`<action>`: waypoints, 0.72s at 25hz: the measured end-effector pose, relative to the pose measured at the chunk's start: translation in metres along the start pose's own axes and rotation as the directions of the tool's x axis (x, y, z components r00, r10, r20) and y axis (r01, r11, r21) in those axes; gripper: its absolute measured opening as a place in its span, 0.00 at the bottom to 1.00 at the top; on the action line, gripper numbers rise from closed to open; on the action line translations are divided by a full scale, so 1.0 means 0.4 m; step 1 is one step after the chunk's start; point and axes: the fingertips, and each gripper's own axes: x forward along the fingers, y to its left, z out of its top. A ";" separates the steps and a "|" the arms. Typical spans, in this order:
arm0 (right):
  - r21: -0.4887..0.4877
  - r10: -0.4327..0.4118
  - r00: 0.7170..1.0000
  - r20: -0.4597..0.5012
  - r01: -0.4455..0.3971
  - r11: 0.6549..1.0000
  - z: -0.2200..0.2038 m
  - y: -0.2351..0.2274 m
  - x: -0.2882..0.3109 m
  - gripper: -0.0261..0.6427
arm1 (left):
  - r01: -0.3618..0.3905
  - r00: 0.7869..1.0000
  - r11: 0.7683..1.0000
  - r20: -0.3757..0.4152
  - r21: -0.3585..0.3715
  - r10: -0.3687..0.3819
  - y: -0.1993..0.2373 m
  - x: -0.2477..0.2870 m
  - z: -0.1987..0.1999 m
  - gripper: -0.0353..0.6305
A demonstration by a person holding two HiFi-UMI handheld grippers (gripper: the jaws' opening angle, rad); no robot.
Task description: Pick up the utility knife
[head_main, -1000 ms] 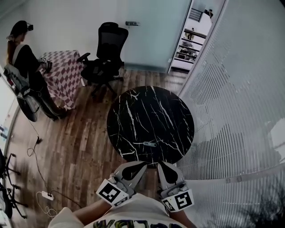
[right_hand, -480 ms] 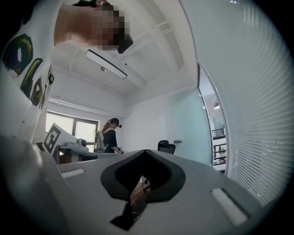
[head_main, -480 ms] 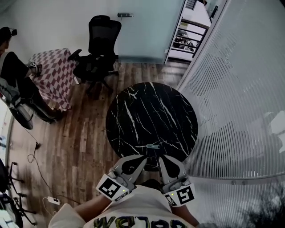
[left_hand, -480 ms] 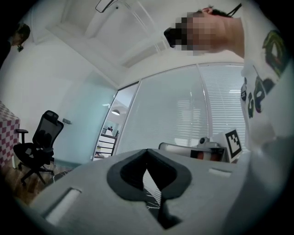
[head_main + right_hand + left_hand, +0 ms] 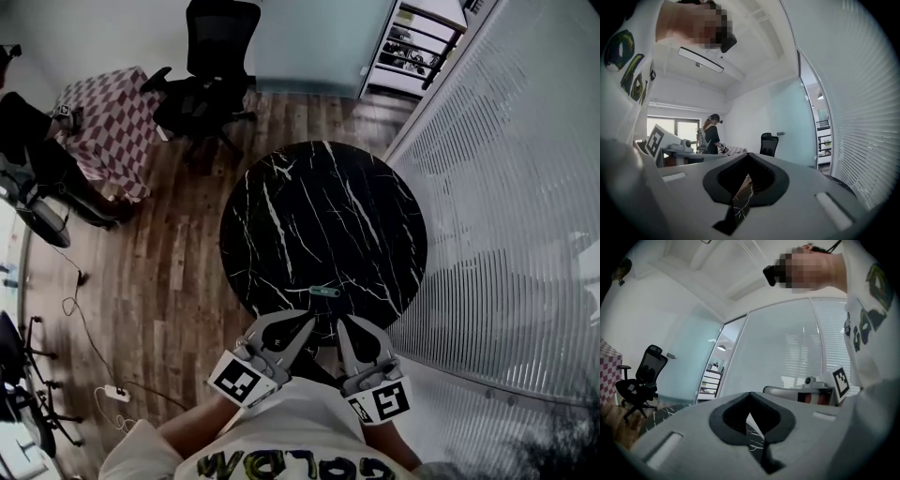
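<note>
The utility knife (image 5: 324, 292), small and teal-grey, lies near the front edge of the round black marble table (image 5: 323, 216) in the head view. My left gripper (image 5: 307, 320) and right gripper (image 5: 343, 322) hover side by side just short of that edge, both pointing at the table, with the knife a little ahead between their tips. The left gripper (image 5: 750, 394) has its jaws together with nothing between them, and so does the right gripper (image 5: 749, 154). The knife does not show in either gripper view; only slivers of marble show through the jaw gaps.
A black office chair (image 5: 211, 56) and a checked-cloth table (image 5: 103, 122) stand beyond the marble table at left, with a person (image 5: 28, 141) beside them. A glass wall with blinds (image 5: 506, 187) runs along the right. Cables and a power strip (image 5: 105, 394) lie on the wooden floor.
Both grippers have come forward toward the marble table together. The table looks larger and the knife now lies closer to their tips.
</note>
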 end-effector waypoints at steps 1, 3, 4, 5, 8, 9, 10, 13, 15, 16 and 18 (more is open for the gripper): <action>-0.003 0.006 1.000 -0.012 -0.006 1.000 -0.009 -0.013 0.005 0.04 | -0.001 1.000 1.000 -0.006 -0.007 0.001 0.002 0.012 -0.009 0.06; 0.005 0.015 0.999 -0.035 -0.015 1.000 -0.035 -0.031 0.009 0.04 | -0.008 1.000 1.000 -0.018 -0.021 0.007 0.003 0.023 -0.024 0.06; 0.007 0.020 0.999 -0.047 -0.019 1.000 -0.048 -0.041 0.012 0.04 | -0.015 1.000 1.000 -0.023 -0.026 0.014 0.008 0.029 -0.030 0.06; 0.001 0.026 0.998 -0.059 -0.026 1.000 -0.059 -0.051 0.017 0.04 | -0.023 0.999 0.999 -0.026 -0.033 0.022 0.015 0.035 -0.036 0.06; -0.022 0.054 0.993 -0.103 -0.056 0.998 -0.094 -0.066 0.039 0.04 | -0.035 0.999 0.999 -0.024 -0.040 0.034 0.041 0.048 -0.061 0.06; -0.019 0.062 0.991 -0.118 -0.064 0.998 -0.106 -0.067 0.045 0.04 | -0.036 0.999 0.999 -0.028 -0.038 0.035 0.048 0.048 -0.073 0.06; -0.019 0.068 0.989 -0.134 -0.071 0.997 -0.118 -0.068 0.050 0.04 | -0.037 0.999 0.999 -0.032 -0.038 0.036 0.055 0.049 -0.086 0.06; -0.070 0.093 0.976 -0.198 -0.109 0.992 -0.165 -0.075 0.069 0.04 | -0.035 0.998 0.998 -0.045 -0.042 0.033 0.081 0.053 -0.123 0.06; -0.106 0.116 0.958 -0.262 -0.148 0.983 -0.218 -0.076 0.079 0.04 | -0.030 0.997 0.999 -0.072 -0.038 0.027 0.097 0.055 -0.160 0.06; -0.116 0.127 0.947 -0.296 -0.168 0.979 -0.249 -0.077 0.084 0.04 | -0.026 0.996 0.999 -0.086 -0.035 0.023 0.105 0.058 -0.182 0.06; -0.137 0.152 0.920 -0.362 -0.214 0.967 -0.310 -0.082 0.093 0.04 | -0.024 0.995 0.999 -0.100 -0.036 0.020 0.123 0.068 -0.226 0.06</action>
